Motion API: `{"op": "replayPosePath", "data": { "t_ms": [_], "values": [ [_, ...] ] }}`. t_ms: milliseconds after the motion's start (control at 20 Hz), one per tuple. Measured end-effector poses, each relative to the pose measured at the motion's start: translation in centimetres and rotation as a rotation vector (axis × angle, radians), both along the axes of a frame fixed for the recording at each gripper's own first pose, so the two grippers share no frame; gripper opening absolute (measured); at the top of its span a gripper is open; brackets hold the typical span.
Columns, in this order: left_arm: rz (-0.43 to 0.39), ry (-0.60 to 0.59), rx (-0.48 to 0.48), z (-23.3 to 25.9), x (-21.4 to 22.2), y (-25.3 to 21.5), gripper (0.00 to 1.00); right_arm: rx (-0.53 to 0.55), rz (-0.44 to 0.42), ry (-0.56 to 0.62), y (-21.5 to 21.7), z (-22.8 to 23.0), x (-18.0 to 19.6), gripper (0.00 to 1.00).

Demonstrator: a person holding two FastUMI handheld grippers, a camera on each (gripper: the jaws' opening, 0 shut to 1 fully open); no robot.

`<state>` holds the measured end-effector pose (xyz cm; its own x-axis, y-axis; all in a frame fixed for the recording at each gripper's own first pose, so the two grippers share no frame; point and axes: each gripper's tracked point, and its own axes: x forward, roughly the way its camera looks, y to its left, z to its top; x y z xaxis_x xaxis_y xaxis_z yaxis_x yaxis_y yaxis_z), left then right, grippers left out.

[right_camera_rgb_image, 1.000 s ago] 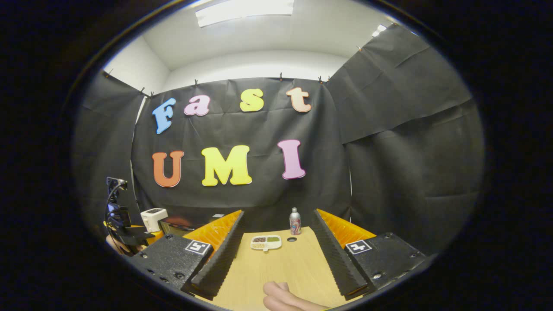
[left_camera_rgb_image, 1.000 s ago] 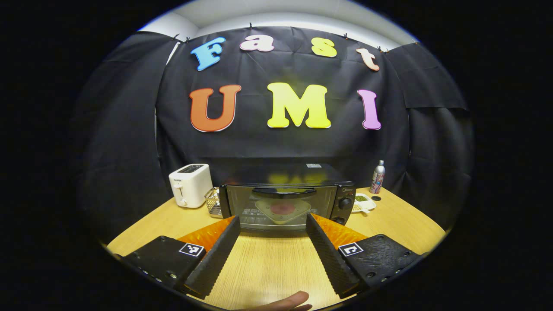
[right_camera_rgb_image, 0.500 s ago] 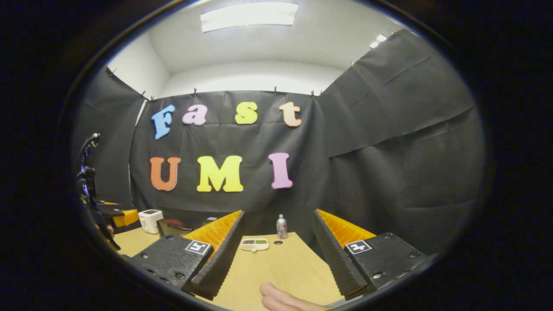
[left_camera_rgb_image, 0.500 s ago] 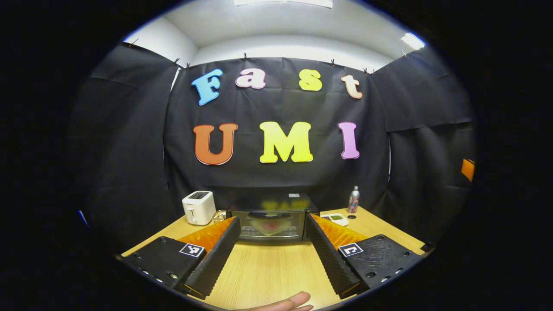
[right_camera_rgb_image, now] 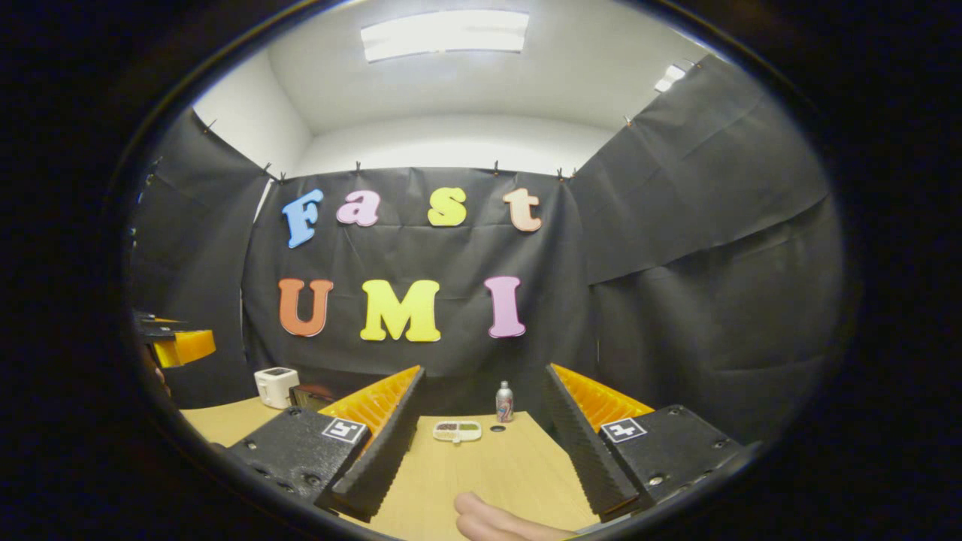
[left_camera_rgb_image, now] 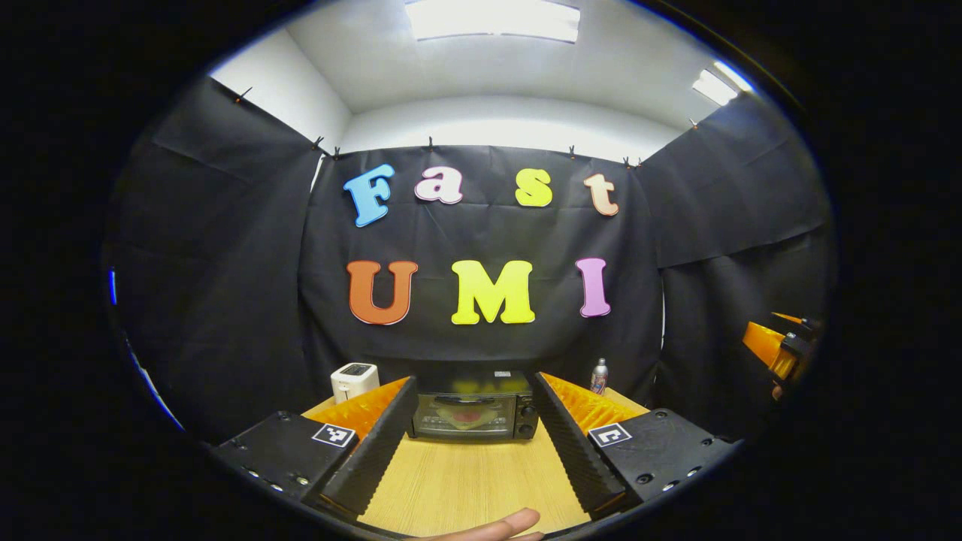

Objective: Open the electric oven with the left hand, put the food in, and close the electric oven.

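Across the pale wooden tabletop (left_camera_rgb_image: 466, 488) my left gripper (left_camera_rgb_image: 472, 439), jaws apart and empty, frames the black electric oven (left_camera_rgb_image: 472, 415), door shut with food seemingly inside; I judge the task done, nothing further needed.

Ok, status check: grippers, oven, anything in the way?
Left gripper open, holding nothing. Right gripper open, holding nothing. Oven door shut, food on a plate inside. Table between left gripper and oven bare.
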<state>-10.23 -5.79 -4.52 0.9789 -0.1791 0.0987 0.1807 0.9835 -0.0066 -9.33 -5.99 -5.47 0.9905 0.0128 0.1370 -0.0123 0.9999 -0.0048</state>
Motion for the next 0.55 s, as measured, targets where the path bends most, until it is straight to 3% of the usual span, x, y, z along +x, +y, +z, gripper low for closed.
{"op": "replayPosePath", "data": {
  "t_ms": [550],
  "values": [
    [0.014,0.022,0.022,-2.2,-0.9,0.0,0.97,0.012,0.007,0.005,0.5,-0.2,0.1,0.96]
  ]
}}
